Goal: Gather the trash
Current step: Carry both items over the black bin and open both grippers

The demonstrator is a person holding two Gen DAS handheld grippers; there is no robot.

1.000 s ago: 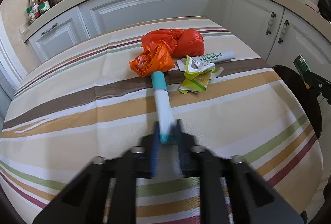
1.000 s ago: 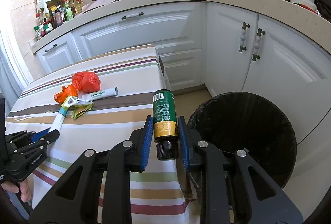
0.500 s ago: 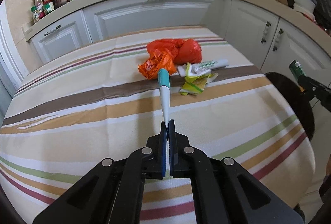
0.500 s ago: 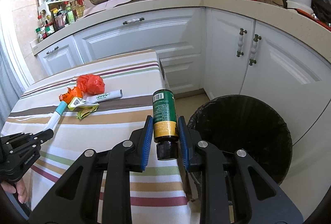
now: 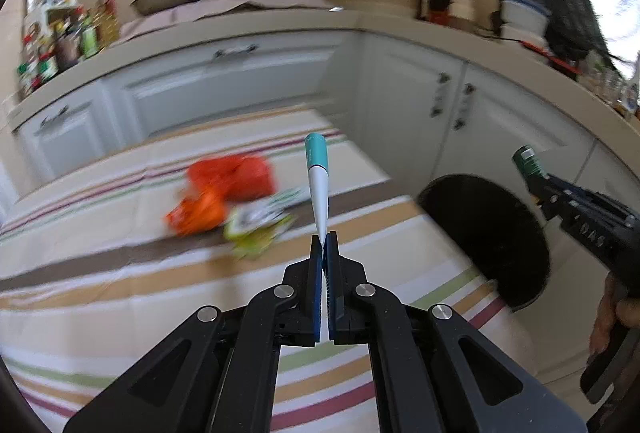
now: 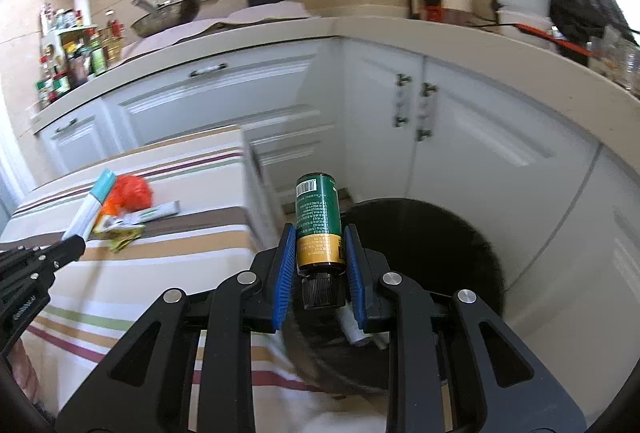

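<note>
The right tongs (image 6: 320,265) are clamped on a small green bottle (image 6: 318,221), held cap toward the camera with its base pointing forward. Just beyond and below it gapes the black-lined trash bin (image 6: 420,233), standing on the floor beside the striped counter (image 6: 160,273). The bottle's long axis points toward the bin's mouth, so the right hand is the nearer to a drop.

The left tongs (image 5: 323,249) are pressed together on the flat tail of a white tube with a teal cap (image 5: 317,177), which sticks straight out ahead, lifted clear of the counter. From here the bin (image 5: 480,233) lies off to the right, past the counter's edge.

Remaining trash sits together on the counter: an orange plastic bag (image 6: 130,193), a yellow-green wrapper (image 6: 124,237), and a second white tube (image 6: 156,211). In the left view this pile is motion-blurred. The bin's contents and near rim are hidden behind the right tongs.
</note>
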